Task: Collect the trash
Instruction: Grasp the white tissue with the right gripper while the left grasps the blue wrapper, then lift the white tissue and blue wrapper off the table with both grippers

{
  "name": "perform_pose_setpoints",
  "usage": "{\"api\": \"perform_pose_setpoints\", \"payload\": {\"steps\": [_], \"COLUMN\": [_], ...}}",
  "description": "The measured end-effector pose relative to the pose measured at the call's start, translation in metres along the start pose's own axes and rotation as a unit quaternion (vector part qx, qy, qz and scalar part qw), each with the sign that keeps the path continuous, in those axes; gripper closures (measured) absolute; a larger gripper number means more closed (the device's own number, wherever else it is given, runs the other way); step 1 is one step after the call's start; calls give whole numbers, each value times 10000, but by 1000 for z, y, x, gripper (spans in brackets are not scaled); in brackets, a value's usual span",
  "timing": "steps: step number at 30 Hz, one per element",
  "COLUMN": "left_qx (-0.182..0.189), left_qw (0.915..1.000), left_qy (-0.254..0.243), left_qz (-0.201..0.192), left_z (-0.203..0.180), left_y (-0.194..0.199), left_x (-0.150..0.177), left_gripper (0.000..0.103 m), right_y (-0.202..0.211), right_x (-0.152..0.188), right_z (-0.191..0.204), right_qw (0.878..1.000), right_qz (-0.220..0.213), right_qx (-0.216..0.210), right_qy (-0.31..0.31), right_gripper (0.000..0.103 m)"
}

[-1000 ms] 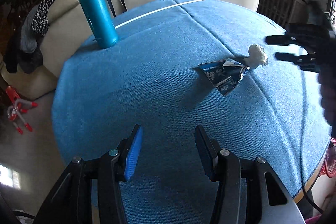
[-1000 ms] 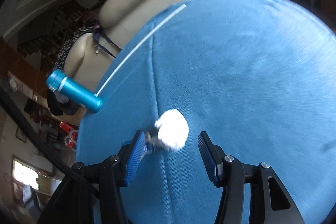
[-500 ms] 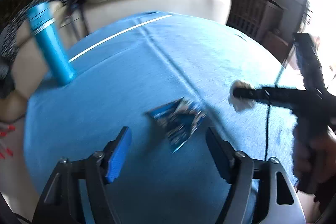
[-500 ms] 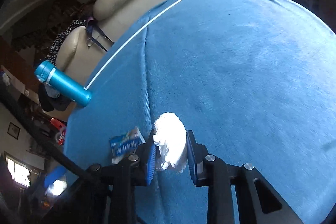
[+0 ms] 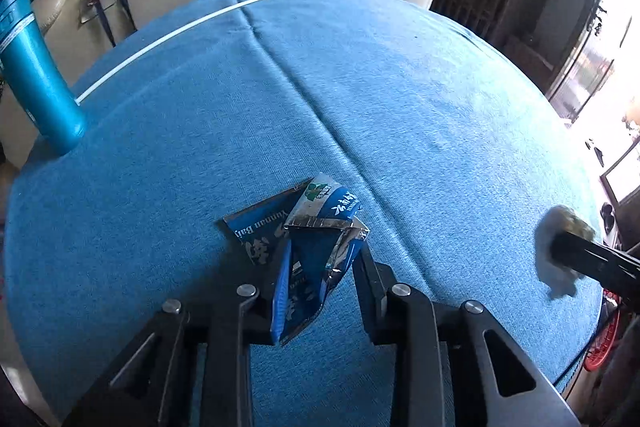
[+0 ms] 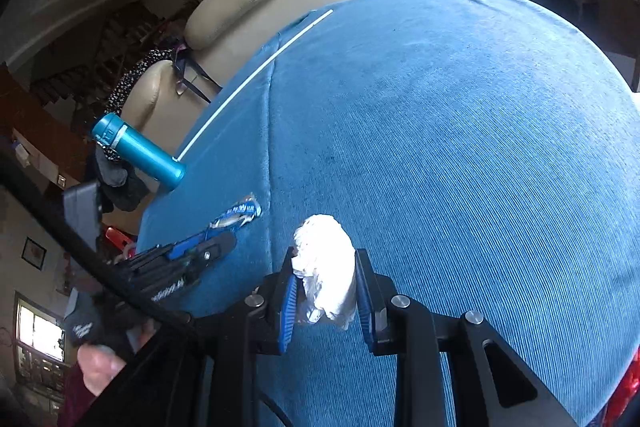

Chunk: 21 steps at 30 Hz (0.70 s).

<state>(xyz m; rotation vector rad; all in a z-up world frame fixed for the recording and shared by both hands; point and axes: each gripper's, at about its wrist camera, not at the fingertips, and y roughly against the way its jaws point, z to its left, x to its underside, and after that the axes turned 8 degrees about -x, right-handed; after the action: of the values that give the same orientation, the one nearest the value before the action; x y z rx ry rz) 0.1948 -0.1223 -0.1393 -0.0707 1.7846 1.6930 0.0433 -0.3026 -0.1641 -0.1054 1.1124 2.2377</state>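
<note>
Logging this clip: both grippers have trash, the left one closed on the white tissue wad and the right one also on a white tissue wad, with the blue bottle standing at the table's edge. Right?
Not quite. The left gripper is closed on the torn blue wrapper, not a tissue wad; the left wrist view shows it between the fingers. The rest holds: the right gripper grips the white tissue wad, and the blue bottle stands at the table's edge.

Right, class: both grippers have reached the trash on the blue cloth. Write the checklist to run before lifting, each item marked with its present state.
1. Right gripper shut on the tissue wad: ok.
2. Left gripper shut on the foil wrapper: ok.
3. Wrapper fully off the blue cloth: cannot tell.
4. Blue bottle upright, apart from both grippers: ok.
5. Trash bin in view: not ok.
</note>
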Motion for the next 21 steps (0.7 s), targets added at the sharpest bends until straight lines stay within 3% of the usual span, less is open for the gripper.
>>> {"api": "perform_pose_setpoints", "payload": {"steps": [3, 11, 21], "left_qx": [-10, -191, -949], "left_qw": [9997, 9965, 9835], "left_qy": [47, 95, -95], "left_qz": [-230, -813, -1538], "left_z": [0, -10, -40], "left_y": [17, 81, 154], "left_x": [6, 21, 42], "left_gripper": [80, 80, 80], "right_y": [11, 46, 104], "right_x": [7, 18, 32], "right_z": [4, 24, 41], "right_qw": [9999, 9980, 9937], "right_qz": [-80, -413, -875], "right_qx": [-22, -55, -152], "right_qy": [90, 470, 682], "right_gripper": [75, 75, 75]}}
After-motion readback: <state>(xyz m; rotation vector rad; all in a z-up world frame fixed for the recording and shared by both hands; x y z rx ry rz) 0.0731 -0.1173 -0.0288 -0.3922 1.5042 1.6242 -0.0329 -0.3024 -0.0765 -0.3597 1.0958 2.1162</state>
